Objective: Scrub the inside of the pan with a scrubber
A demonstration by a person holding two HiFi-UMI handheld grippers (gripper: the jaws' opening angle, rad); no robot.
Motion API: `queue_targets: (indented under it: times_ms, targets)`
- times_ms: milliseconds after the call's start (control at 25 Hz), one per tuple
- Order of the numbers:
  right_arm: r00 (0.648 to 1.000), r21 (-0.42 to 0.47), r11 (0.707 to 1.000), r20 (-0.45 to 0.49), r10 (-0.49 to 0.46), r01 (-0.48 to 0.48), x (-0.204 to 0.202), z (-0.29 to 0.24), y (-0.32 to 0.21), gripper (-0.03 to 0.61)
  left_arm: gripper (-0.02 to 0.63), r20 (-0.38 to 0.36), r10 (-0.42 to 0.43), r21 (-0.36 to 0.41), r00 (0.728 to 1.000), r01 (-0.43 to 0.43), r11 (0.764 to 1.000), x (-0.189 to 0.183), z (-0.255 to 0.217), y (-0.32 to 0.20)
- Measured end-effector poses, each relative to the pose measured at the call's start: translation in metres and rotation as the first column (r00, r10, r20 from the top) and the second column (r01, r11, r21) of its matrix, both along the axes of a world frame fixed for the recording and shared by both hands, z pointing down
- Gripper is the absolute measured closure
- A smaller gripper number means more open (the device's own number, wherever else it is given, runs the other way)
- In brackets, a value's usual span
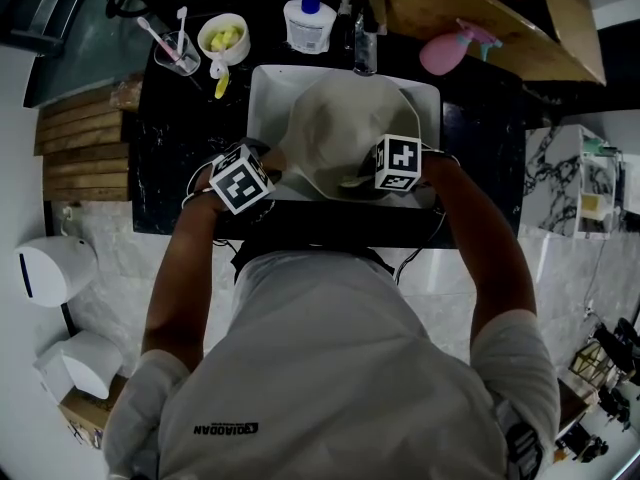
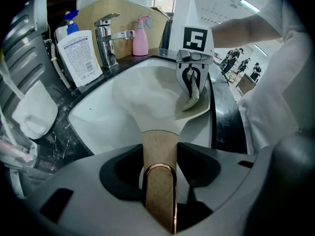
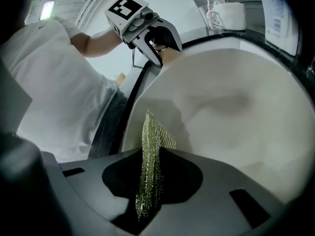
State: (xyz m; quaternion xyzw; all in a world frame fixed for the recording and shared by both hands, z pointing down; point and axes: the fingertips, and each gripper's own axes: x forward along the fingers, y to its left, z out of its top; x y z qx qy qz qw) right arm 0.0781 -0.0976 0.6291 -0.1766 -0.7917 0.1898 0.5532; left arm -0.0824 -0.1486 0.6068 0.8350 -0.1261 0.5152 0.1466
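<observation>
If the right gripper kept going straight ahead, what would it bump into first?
Probably the pan, on its pale inside: the scrubber pinched in the right gripper points straight at it, seemingly close.

The pan (image 1: pixel 340 128) sits in the sink (image 1: pixel 264 93); behind it stands the faucet (image 1: pixel 365 40), soap bottle (image 1: pixel 309 25) to its left, spray bottle (image 1: pixel 448 53) right.

White sink (image 1: pixel 262 83) dead ahead of me, set in a black counter (image 1: pixel 160 168). Behind it the faucet (image 2: pixel 106 43) stands upright, with a white soap bottle (image 1: pixel 309 23) with a blue pump just to its left and a pink spray bottle (image 1: pixel 447 50) off to its right. Far left corner: a glass (image 1: pixel 178 60) of toothbrushes (image 1: pixel 160 36) beside a white bowl (image 1: pixel 240 53) of yellow bits. Wooden slats (image 1: pixel 85 133) lie left of the counter.
</observation>
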Motion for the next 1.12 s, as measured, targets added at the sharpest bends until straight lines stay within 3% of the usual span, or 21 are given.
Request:
queue_targets:
  times_ms: [160,280,400,520,640,800,880,1000,1080,1120]
  targets:
    - [0.998,0.100,0.995,0.063,0.011,-0.017,-0.007,-0.013,-0.012,0.489,0.394,0.001,0.000,-0.002,1.000,0.000,1.000,0.000,0.000,0.000]
    - [0.992,0.212,0.976,0.121,0.033,-0.058,-0.010,-0.026,-0.031,0.489,0.394,0.000,-0.001,-0.004,1.000,0.001,1.000,0.000,0.000,0.000]
    - [0.987,0.386,0.917,0.152,0.041,-0.098,-0.010,-0.040,-0.063,0.489,0.394,0.001,-0.004,-0.005,1.000,0.004,1.000,0.000,0.000,0.001]
    - [0.992,0.550,0.829,0.113,0.050,-0.104,0.002,-0.039,-0.098,0.489,0.394,0.000,-0.006,-0.005,1.000,0.006,1.000,0.001,0.001,0.001]
    - [0.999,0.690,0.723,0.028,0.020,-0.034,0.014,-0.032,-0.127,0.489,0.394,-0.004,-0.005,-0.010,1.000,0.005,1.000,0.002,0.001,0.002]
    - [0.990,0.816,0.561,-0.126,-0.066,0.141,0.020,-0.023,-0.164,0.489,0.394,-0.004,-0.006,-0.017,1.000,0.006,1.000,0.000,0.000,0.001]
    - [0.977,0.867,0.451,-0.187,-0.099,0.212,0.019,-0.025,-0.185,0.489,0.394,-0.005,-0.007,-0.017,1.000,0.007,1.000,0.000,0.000,0.001]
    - [0.949,0.917,0.260,-0.264,-0.170,0.301,0.010,-0.035,-0.205,0.489,0.394,-0.005,-0.006,-0.022,1.000,0.006,1.000,0.001,0.000,0.001]
    - [0.925,0.922,0.164,-0.315,-0.214,0.352,0.003,-0.039,-0.210,0.489,0.394,-0.006,-0.006,-0.027,1.000,0.006,1.000,0.001,-0.001,0.002]
    - [0.913,0.919,0.132,-0.338,-0.227,0.373,0.001,-0.041,-0.212,0.489,0.394,-0.006,-0.007,-0.028,1.000,0.006,1.000,0.001,0.000,0.002]
